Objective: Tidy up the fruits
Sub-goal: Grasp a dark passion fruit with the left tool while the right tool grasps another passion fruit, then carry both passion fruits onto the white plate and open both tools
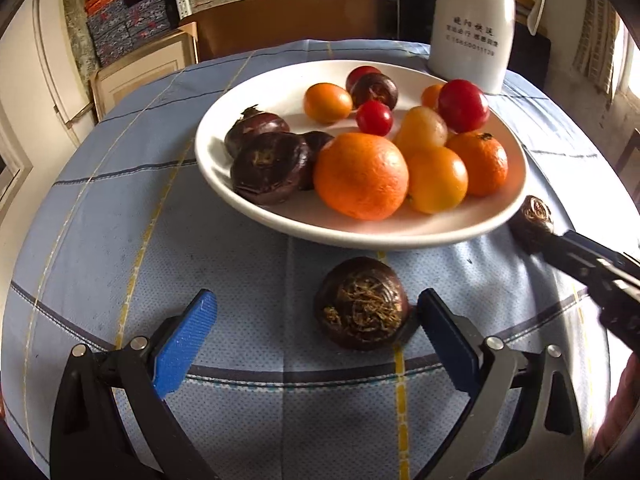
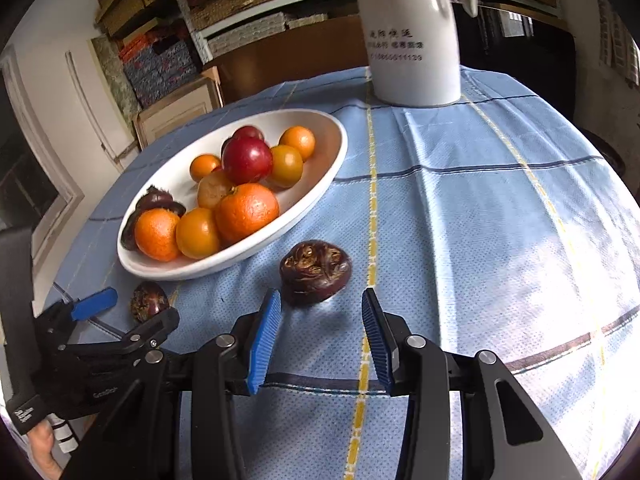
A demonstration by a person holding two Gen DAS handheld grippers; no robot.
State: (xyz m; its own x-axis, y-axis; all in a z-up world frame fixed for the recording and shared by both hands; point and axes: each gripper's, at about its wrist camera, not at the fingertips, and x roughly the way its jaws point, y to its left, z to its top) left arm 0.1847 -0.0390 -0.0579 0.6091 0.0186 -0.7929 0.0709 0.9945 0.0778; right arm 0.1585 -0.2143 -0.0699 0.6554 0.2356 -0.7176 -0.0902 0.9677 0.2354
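Note:
A white plate holds oranges, small red and yellow tomatoes and several dark water chestnuts; it also shows in the right wrist view. One dark water chestnut lies on the cloth in front of the plate, between my left gripper's open fingers, close to the right pad. It also shows in the right wrist view. A second water chestnut lies right of the plate, just ahead of my open right gripper; it also shows in the left wrist view.
A white thermos jug stands behind the plate on the blue checked tablecloth; it also shows in the right wrist view. Shelves with boxes and a cabinet lie beyond the table's far edge.

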